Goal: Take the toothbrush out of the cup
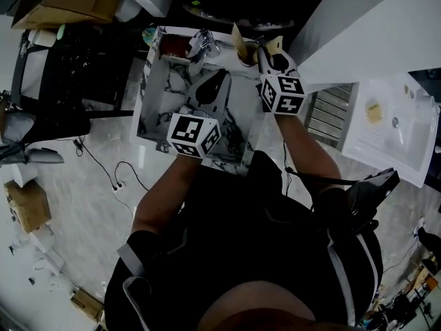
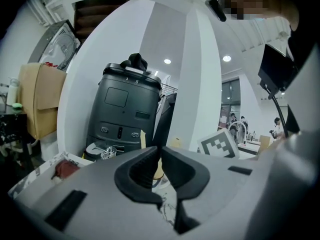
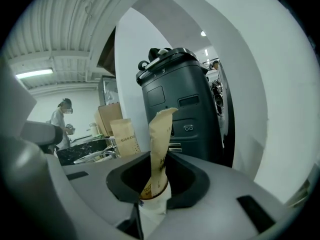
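On head view, both arms are reaching forward over the white marble tray [image 1: 155, 109]. The left gripper [image 1: 215, 81] is hovering over the tray's middle, just short of a chrome faucet [image 1: 201, 45]. The right gripper [image 1: 266, 54] is sitting at the tray's far edge, right beside the tan cup [image 1: 244, 55]. Tan paper is sticking up around the cup, too small to sort out from here. Left gripper view: the jaws of the left gripper [image 2: 160, 166] are sitting together with only a hairline slit, nothing between them. It is pointing at a dark grey machine [image 2: 122, 114], with the right gripper's marker cube off to the right. Right gripper view: the right gripper [image 3: 152, 186] is clamping the toothbrush [image 3: 160, 139], which is in a tan paper sleeve. The sleeve is standing upright between the pads, its top poking well above them. A white piece is showing just under the jaws; can't tell whether that's cup or wrapper. The same machine is sitting behind, with a paper bag [image 3: 122, 136] and a person [image 3: 62, 116] far left.
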Demonstrator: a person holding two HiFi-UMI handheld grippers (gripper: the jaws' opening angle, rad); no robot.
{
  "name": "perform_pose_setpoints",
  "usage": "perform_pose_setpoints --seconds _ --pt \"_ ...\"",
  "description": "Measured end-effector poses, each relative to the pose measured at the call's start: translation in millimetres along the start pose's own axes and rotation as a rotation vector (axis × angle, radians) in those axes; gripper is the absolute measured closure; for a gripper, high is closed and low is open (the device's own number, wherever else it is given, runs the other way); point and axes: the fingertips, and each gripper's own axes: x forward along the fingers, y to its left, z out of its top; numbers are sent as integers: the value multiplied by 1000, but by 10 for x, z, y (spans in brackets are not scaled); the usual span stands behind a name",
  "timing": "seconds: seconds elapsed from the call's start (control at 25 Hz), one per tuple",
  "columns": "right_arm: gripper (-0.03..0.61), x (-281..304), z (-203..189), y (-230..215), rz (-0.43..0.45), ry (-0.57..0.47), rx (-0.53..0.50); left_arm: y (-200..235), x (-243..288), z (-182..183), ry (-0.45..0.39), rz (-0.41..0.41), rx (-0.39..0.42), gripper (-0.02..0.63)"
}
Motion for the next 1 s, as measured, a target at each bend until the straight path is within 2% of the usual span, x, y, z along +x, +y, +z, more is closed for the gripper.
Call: perform_pose_setpoints --seconds 0.2,0.56,1.0 --pt "517 -17 42 39 5 -4 -9 -89 -24 97 -21 -38 13 604" --pt "525 -261 320 118 -20 -70 -21 -180 -188 165 -18 -74 5 607" --pt "528 -737 831 342 -113 -162 -18 -255 -408 532 -33 -186 20 607"
